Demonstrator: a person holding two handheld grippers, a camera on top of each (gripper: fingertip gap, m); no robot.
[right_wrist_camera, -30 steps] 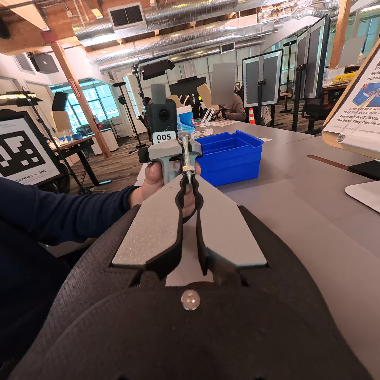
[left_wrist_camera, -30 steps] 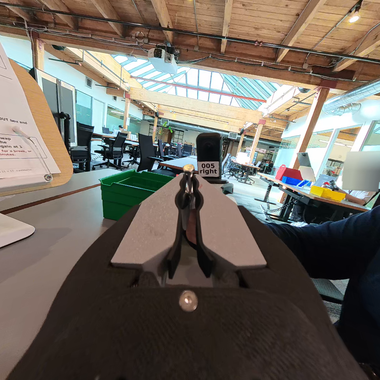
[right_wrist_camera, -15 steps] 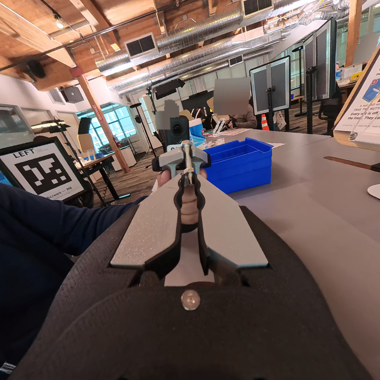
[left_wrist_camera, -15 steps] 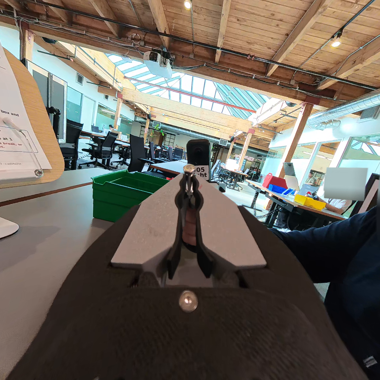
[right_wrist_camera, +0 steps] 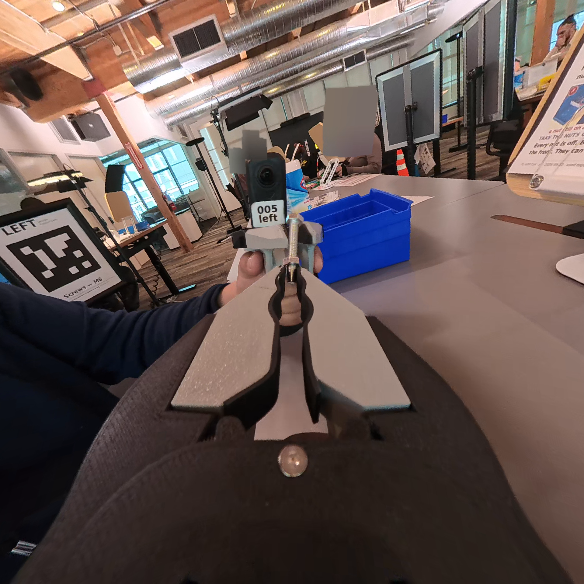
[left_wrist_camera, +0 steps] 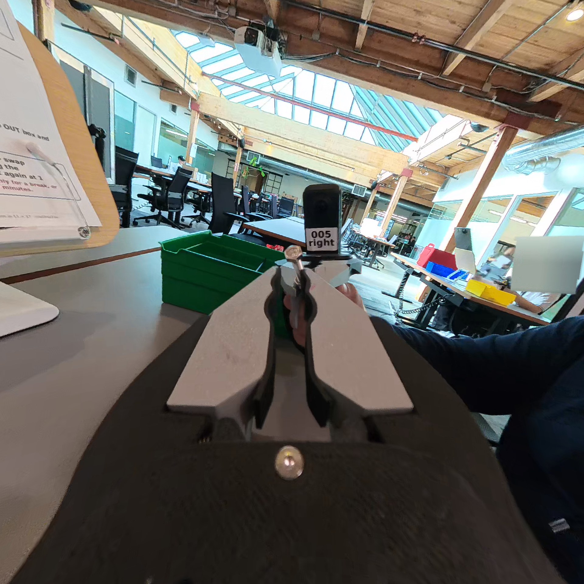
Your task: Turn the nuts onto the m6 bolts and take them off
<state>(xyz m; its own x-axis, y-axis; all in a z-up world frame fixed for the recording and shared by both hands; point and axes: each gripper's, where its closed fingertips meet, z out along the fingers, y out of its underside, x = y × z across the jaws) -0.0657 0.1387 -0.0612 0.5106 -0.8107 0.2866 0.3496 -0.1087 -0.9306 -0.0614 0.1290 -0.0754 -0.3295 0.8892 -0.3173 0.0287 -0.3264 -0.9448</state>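
**Bolt clamped left, nut at right tips**

I see the left gripper (left_wrist_camera: 292, 281) raised off the grey table (left_wrist_camera: 94, 316), clenched on the upright threaded steel bolt (right_wrist_camera: 293, 240). Right gripper (right_wrist_camera: 291, 279) faces it, pinched on the bolt's lower end, hex nut (right_wrist_camera: 291, 260) just above its tips. Green bin (left_wrist_camera: 208, 275) and blue bin (right_wrist_camera: 363, 234) stand behind.

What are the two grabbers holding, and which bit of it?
The left gripper pinches the bolt on its shank just below the head. The right gripper is shut around the bolt's threaded tip, just below the nut; whether it grips is unclear.
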